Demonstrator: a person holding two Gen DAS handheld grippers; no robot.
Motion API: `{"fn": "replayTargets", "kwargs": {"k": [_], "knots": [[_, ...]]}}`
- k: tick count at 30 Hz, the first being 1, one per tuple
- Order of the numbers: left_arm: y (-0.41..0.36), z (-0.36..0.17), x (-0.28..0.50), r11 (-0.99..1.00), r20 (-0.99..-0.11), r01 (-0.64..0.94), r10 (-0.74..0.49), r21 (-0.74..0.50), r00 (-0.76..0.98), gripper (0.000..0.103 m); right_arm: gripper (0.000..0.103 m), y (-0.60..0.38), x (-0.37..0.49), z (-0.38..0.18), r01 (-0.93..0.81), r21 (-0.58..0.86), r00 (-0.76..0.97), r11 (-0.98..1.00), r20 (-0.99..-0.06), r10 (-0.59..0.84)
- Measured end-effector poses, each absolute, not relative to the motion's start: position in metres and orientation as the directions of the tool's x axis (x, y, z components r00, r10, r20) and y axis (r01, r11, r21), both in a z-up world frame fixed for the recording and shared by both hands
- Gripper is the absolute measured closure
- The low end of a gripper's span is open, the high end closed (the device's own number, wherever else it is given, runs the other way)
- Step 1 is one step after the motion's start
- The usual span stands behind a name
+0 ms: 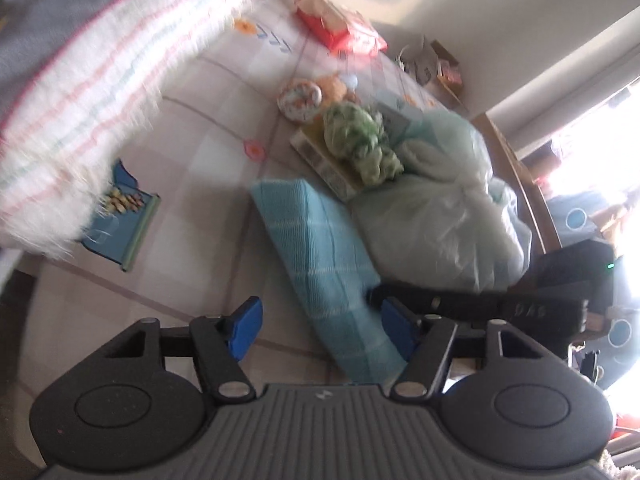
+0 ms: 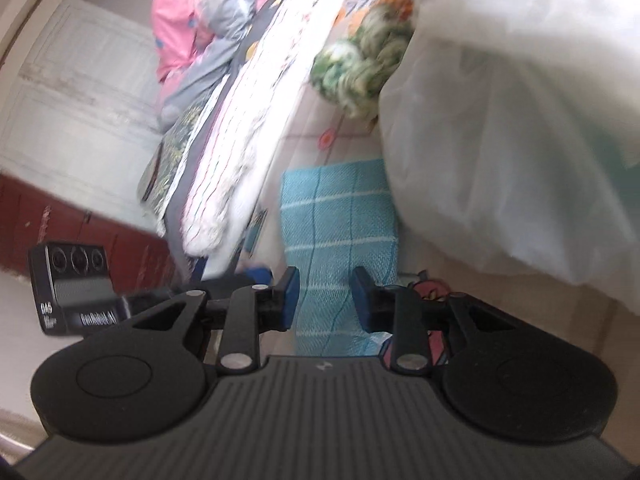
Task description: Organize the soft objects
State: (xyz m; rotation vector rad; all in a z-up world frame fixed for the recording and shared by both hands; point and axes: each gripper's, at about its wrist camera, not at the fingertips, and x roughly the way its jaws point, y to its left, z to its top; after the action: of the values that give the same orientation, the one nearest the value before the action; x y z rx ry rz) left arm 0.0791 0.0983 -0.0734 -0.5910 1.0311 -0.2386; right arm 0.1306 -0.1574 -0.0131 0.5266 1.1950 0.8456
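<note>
A folded teal checked towel (image 1: pixel 320 248) lies flat on the patterned bedsheet (image 1: pixel 208 140). My left gripper (image 1: pixel 322 328) hovers over its near end, jaws open and wide, neither pad pressing on it. In the right wrist view the same teal towel (image 2: pixel 340 224) runs under my right gripper (image 2: pixel 326 296). Its pads stand a narrow gap apart above the cloth, with nothing pinched between them. A white fringed towel with pink stripes (image 1: pixel 100 92) hangs blurred at the upper left and also shows as the striped towel (image 2: pixel 240 152). A crumpled green-and-white cloth (image 1: pixel 360 140) rests on a flat box (image 1: pixel 324 168).
A pale mint bundle (image 1: pixel 440 208) lies right of the teal towel. A red tissue pack (image 1: pixel 340 28), a round patterned item (image 1: pixel 300 98) and a blue booklet (image 1: pixel 120 216) are on the bed. Pink and grey clothes (image 2: pixel 192 32) pile up near a white door (image 2: pixel 80 92).
</note>
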Motion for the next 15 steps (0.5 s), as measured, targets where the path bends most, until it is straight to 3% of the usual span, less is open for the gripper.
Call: {"fn": "replayTargets", "kwargs": {"k": [5, 15], "knots": [[0.090, -0.081, 0.085, 0.834, -0.754, -0.084, -0.443, -0.545, 0.485, 0.042, 0.062, -0.148, 0.130, -0.005, -0.339, 0.656, 0.229, 0.674, -0.638, 0.736], [0.083, -0.084, 0.091, 0.837, -0.741, -0.062, -0.444, -0.544, 0.505, 0.047, 0.057, -0.136, 0.131, -0.014, -0.330, 0.605, 0.236, 0.724, -0.690, 0.684]]}}
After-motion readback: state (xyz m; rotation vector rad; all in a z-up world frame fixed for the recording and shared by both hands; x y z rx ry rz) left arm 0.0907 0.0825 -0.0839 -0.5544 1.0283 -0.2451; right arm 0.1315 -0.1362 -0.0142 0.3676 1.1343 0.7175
